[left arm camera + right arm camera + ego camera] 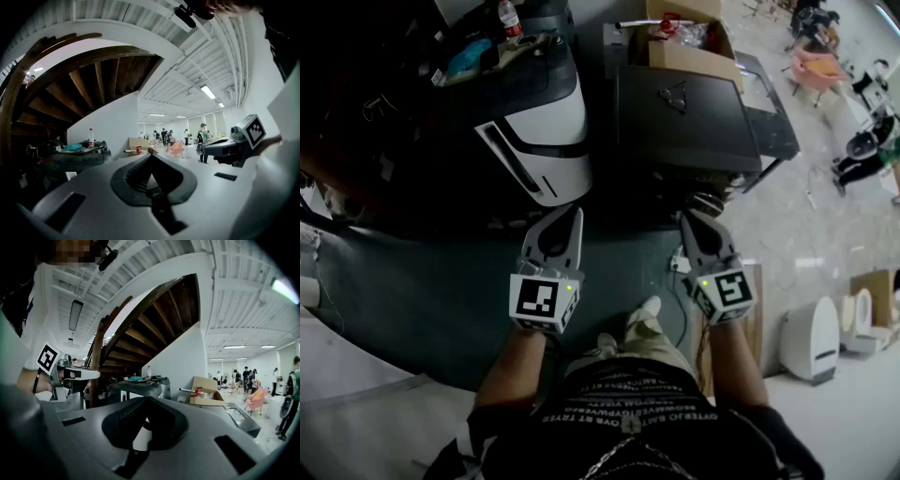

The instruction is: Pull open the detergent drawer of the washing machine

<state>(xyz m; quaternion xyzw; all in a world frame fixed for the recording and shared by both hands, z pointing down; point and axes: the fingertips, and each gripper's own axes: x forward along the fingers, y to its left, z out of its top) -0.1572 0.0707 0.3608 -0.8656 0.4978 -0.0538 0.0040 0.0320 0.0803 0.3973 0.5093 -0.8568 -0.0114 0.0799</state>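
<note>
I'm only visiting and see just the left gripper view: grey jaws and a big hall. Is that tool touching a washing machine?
Observer: I see no contact. From the head view, the left gripper is held in the air by the near corner of a white machine.
Visitor: And the other tool?
Observer: The right gripper view shows the right gripper with its jaws together and nothing between them.
Visitor: What is in front of it?
Observer: From above, a black-topped machine with an open cardboard box behind it.
</note>
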